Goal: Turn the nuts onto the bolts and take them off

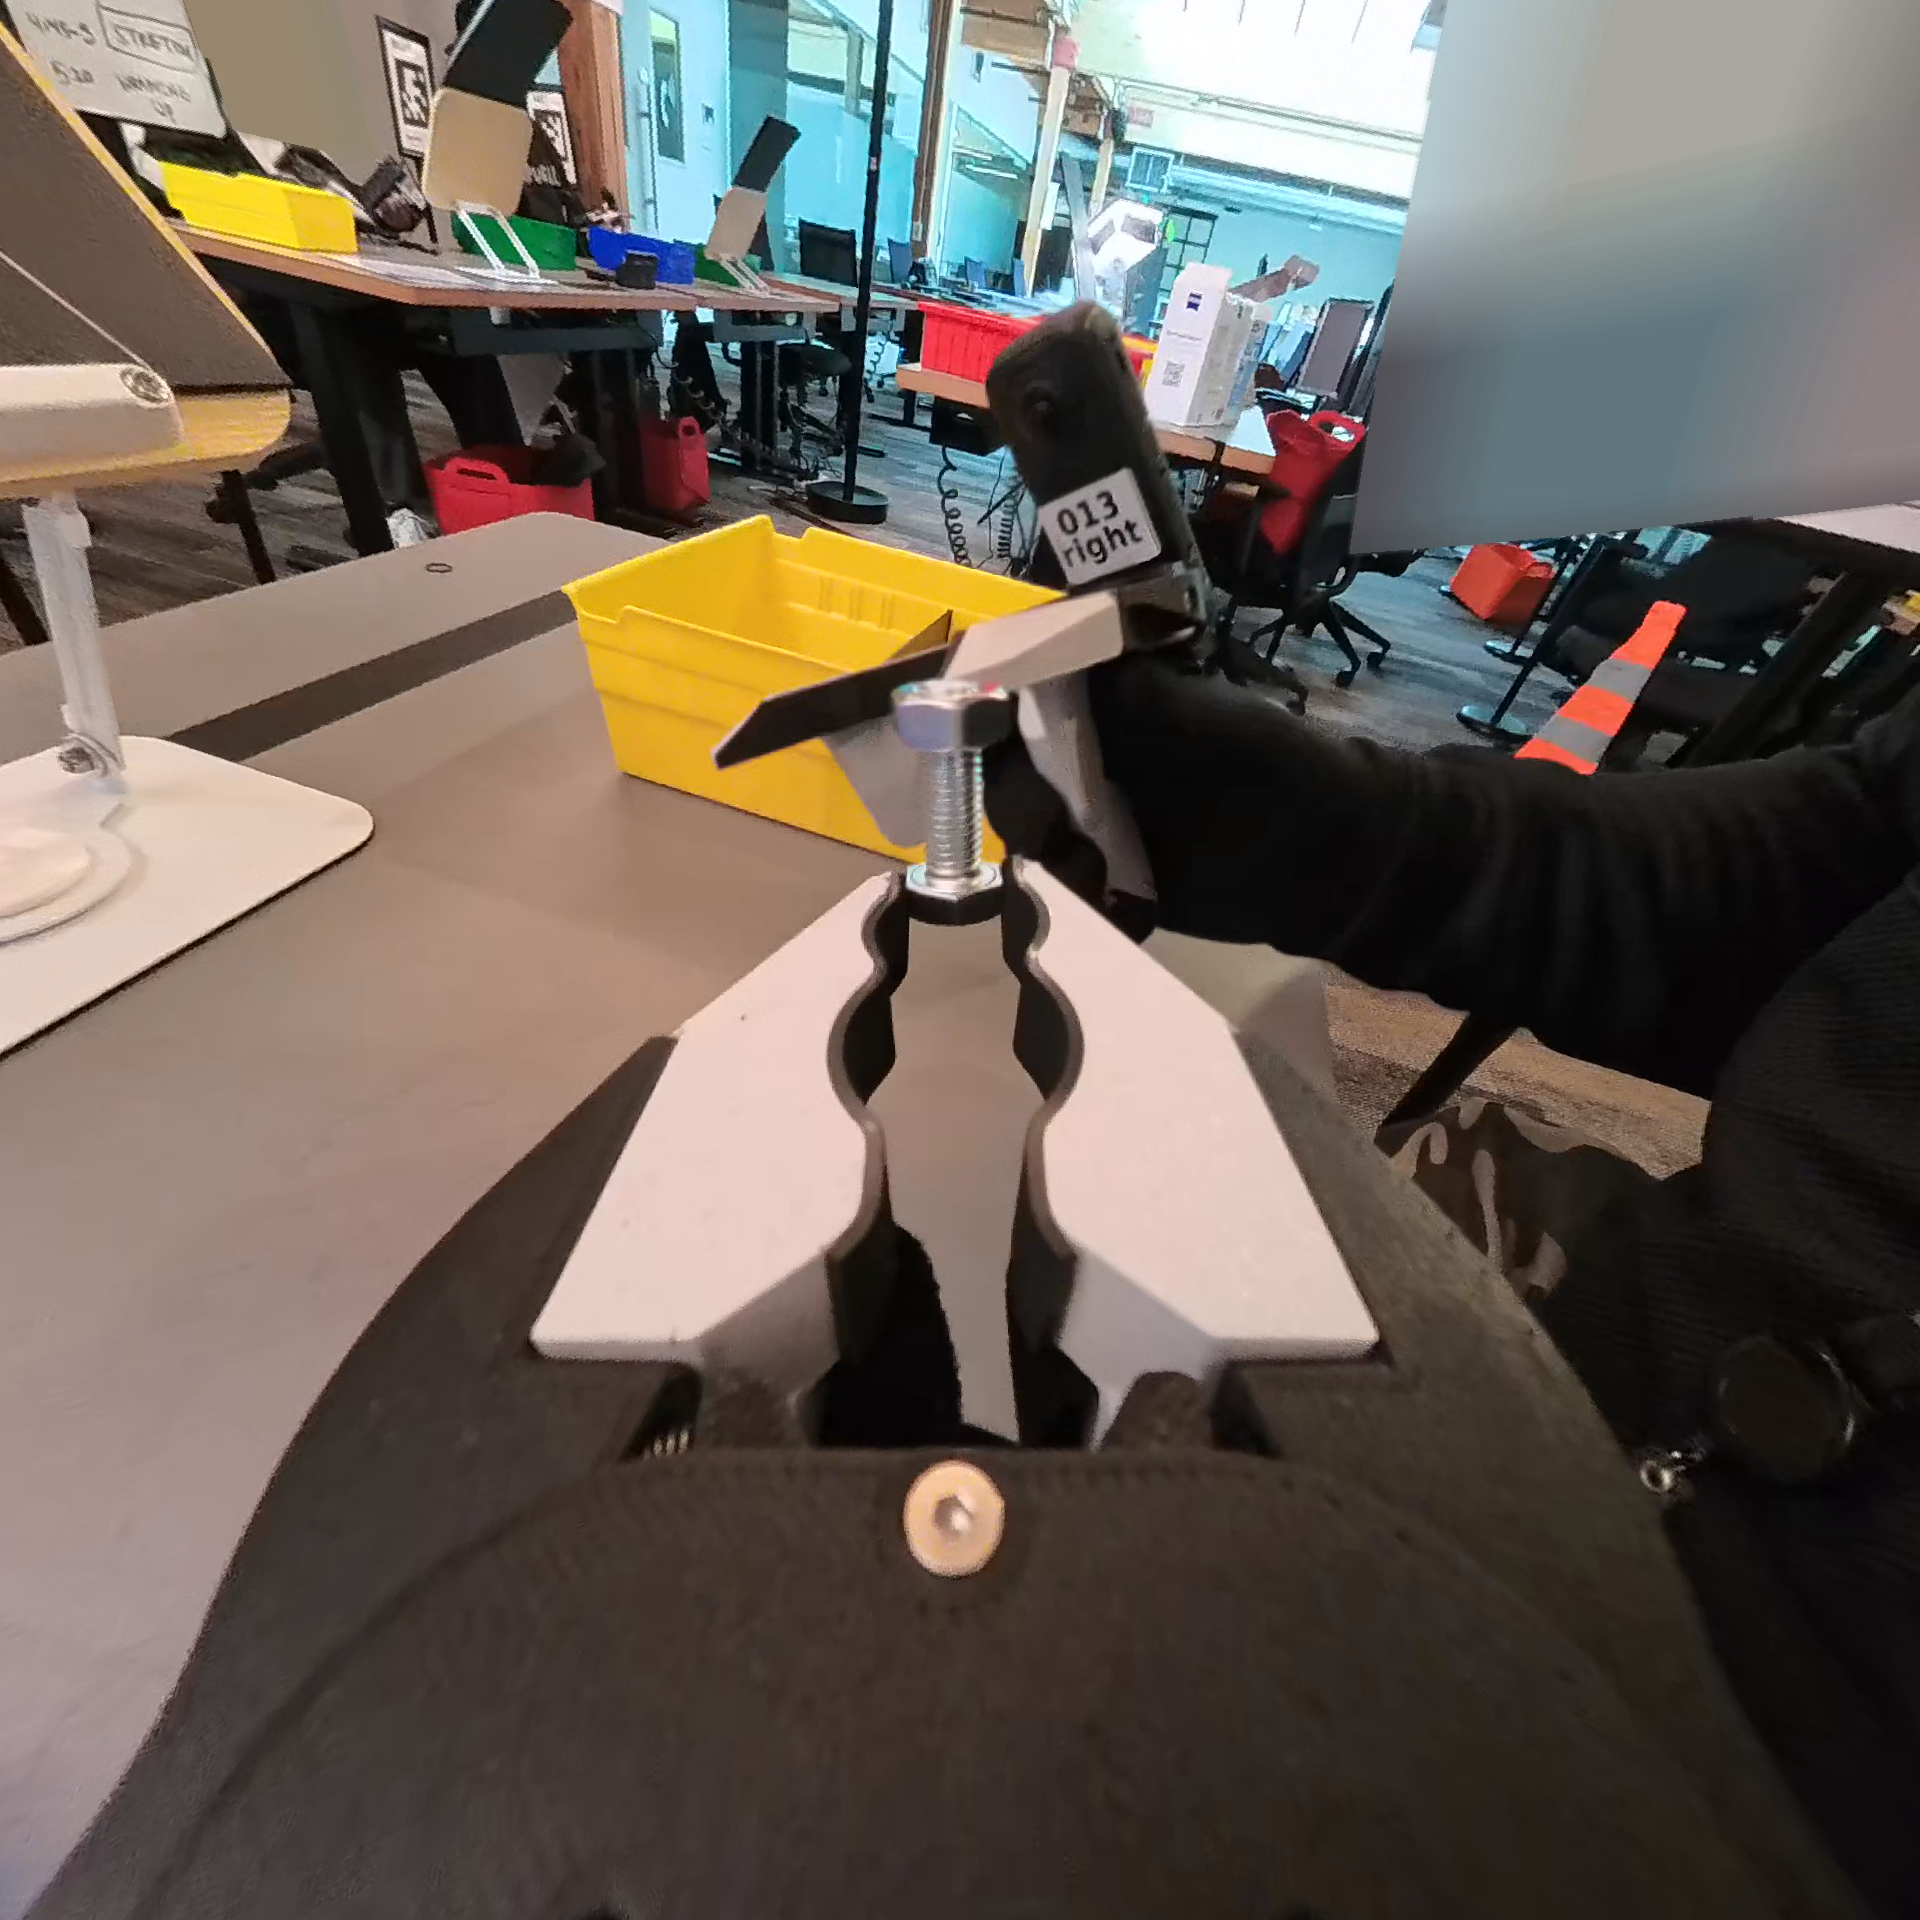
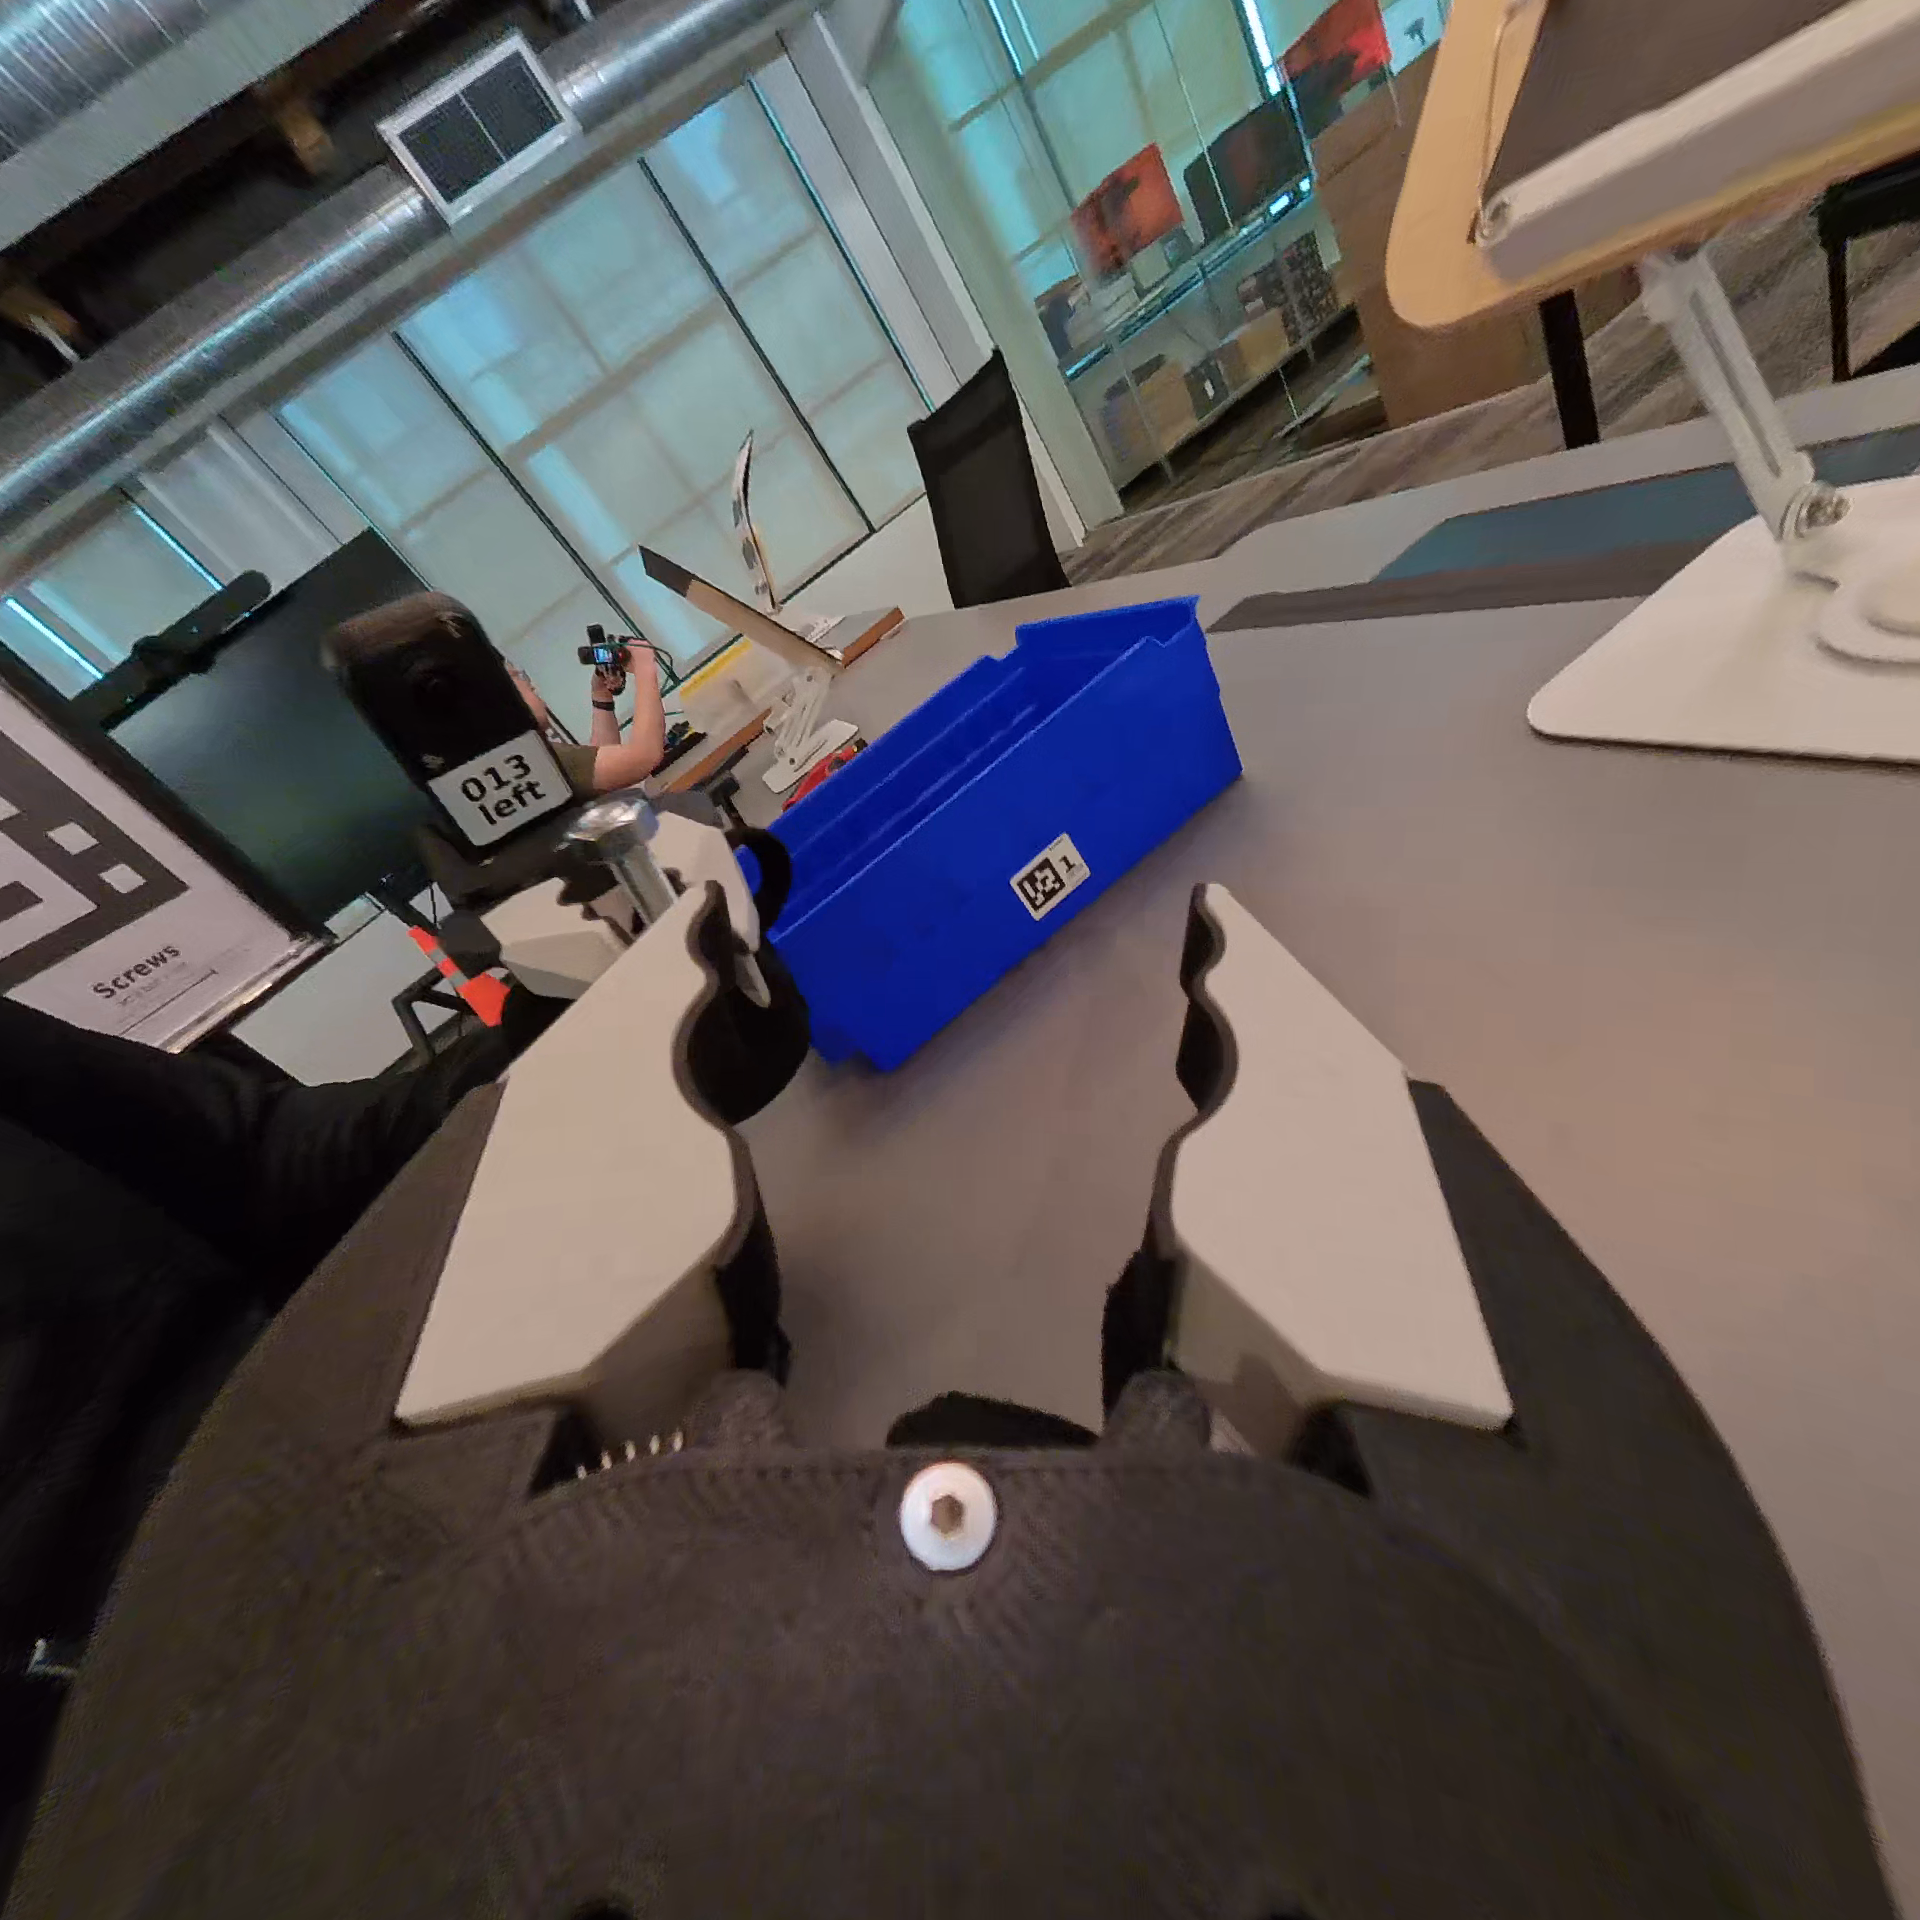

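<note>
Left gripper pinches nut on upright bolt.
Right gripper fingers spread wide beside bolt head; yellow bin behind on table.

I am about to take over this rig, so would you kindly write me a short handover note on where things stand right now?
Left gripper: shut on the nut at its fingertips; the bolt stands upright in the nut, head up.
Right gripper: open, jaws wide, empty; it sits beside the bolt's head, not gripping it.
Yellow bin sits behind the bolt on the grey table; blue bin lies ahead of the right gripper.
Done: nut sits at the lower end of the thread.
Left: I cannot tell whether it is going on or coming off; regrip the head and carry on turning.
</note>
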